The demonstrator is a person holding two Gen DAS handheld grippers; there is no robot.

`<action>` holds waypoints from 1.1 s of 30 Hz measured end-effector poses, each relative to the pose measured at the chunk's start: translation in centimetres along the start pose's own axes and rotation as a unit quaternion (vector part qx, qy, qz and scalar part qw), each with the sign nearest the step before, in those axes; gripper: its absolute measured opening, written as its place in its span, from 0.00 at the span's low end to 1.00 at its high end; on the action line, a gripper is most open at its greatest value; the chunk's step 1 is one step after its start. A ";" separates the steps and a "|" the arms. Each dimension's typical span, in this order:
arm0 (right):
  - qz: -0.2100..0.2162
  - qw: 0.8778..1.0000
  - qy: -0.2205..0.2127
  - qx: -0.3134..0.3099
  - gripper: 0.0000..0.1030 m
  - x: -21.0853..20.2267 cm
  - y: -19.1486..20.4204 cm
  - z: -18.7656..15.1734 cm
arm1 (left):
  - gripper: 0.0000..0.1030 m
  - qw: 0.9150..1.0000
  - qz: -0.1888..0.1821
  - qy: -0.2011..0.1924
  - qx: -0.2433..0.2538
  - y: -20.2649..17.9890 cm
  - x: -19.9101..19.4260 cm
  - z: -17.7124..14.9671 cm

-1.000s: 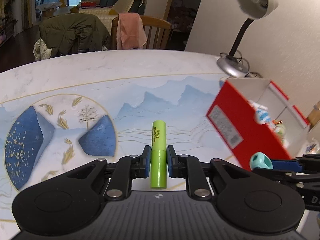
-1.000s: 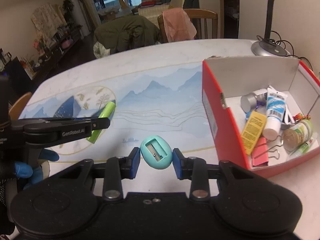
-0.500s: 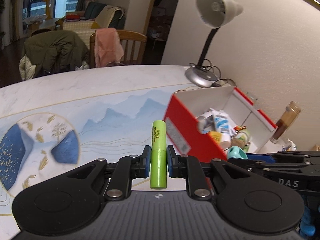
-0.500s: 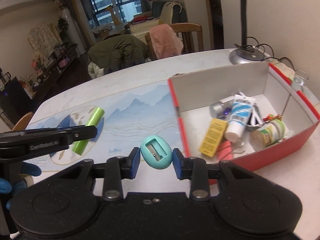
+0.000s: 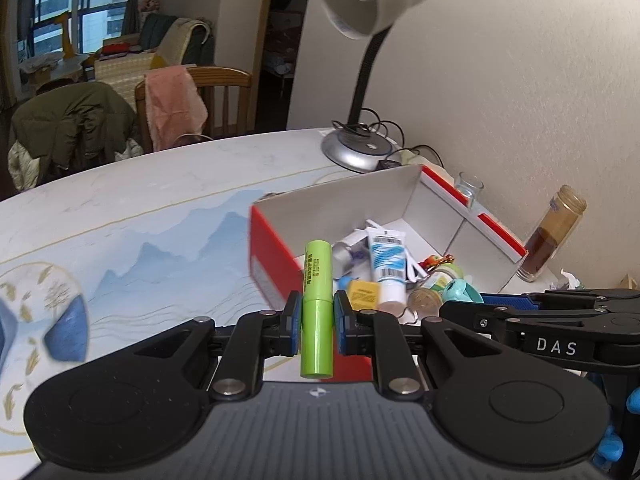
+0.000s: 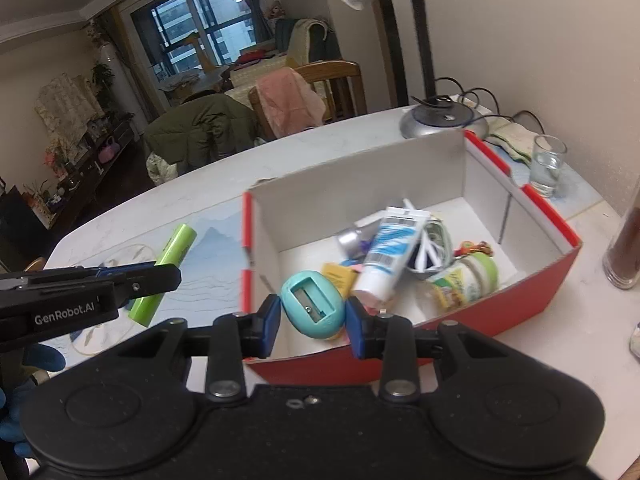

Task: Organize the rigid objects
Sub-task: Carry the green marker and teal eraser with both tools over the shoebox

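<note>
Covering table [image 5: 168, 188]: mountain-print mat; left claw [image 5: 317, 317] clamps green tube [image 5: 318, 312], right claw [image 6: 313, 315] clamps sharpener [image 6: 313, 305].

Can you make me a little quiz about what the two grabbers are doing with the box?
1. True or false: the left gripper is shut on the green tube.
2. What does the right gripper hold? A) a pencil sharpener B) a glass C) a lamp
3. Fill in: the striped white-and-blue tube lies inside the red ____.

Key
1. True. Its pads press the green tube from both sides.
2. A. The teal sharpener sits between its pads; the glass stands on the table beyond the box.
3. box
</note>
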State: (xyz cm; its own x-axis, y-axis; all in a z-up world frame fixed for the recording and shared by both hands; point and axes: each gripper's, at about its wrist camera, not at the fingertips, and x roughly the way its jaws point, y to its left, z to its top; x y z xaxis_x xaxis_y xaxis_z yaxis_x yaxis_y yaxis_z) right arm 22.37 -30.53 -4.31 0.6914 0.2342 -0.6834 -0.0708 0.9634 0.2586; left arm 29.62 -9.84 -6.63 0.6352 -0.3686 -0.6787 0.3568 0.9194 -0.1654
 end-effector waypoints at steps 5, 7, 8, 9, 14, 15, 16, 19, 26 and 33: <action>-0.008 1.000 -0.001 0.000 0.33 0.2 -2.3 0.6 | 0.15 1.000 -0.002 0.008 0.017 -2.2 2.3 1.3; -0.011 1.000 -0.001 -0.001 0.33 0.3 -3.2 0.8 | 0.15 1.000 0.000 0.011 0.026 -2.9 3.3 1.9; -0.011 1.000 -0.001 -0.002 0.33 0.4 -3.6 0.9 | 0.15 0.999 -0.001 0.014 0.029 -3.3 3.8 2.1; -0.014 1.000 -0.001 -0.003 0.33 0.5 -3.9 1.0 | 0.15 0.999 -0.001 0.017 0.032 -3.7 4.4 2.4; -0.024 1.000 0.002 -0.012 0.33 1.5 -5.8 1.9 | 0.15 0.998 0.000 0.032 0.051 -5.1 7.1 3.5; -0.025 1.000 0.004 -0.013 0.33 1.7 -6.1 2.0 | 0.15 0.998 0.001 0.035 0.053 -5.4 7.6 3.7; -0.026 1.000 0.005 -0.016 0.33 2.0 -6.4 2.1 | 0.15 0.998 0.003 0.039 0.055 -5.6 8.0 3.8; -0.035 0.999 0.009 -0.028 0.33 3.0 -7.1 2.7 | 0.15 0.997 0.005 0.051 0.063 -6.1 9.7 4.2; -0.040 0.997 0.026 -0.053 0.33 5.8 -8.2 3.5 | 0.15 0.994 0.016 0.080 0.071 -6.5 13.3 4.7; -0.041 0.995 0.047 -0.073 0.32 8.0 -8.4 3.7 | 0.15 0.992 0.021 0.104 0.066 -6.4 15.9 4.8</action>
State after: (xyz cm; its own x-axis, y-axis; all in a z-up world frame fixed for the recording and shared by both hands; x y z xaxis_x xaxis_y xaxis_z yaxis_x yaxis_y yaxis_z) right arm 31.17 -37.29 -9.39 0.6300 0.1587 -0.7602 -0.1247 0.9869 0.1027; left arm 40.65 -22.26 -12.91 0.5013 -0.2814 -0.8182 0.4283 0.9024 -0.0480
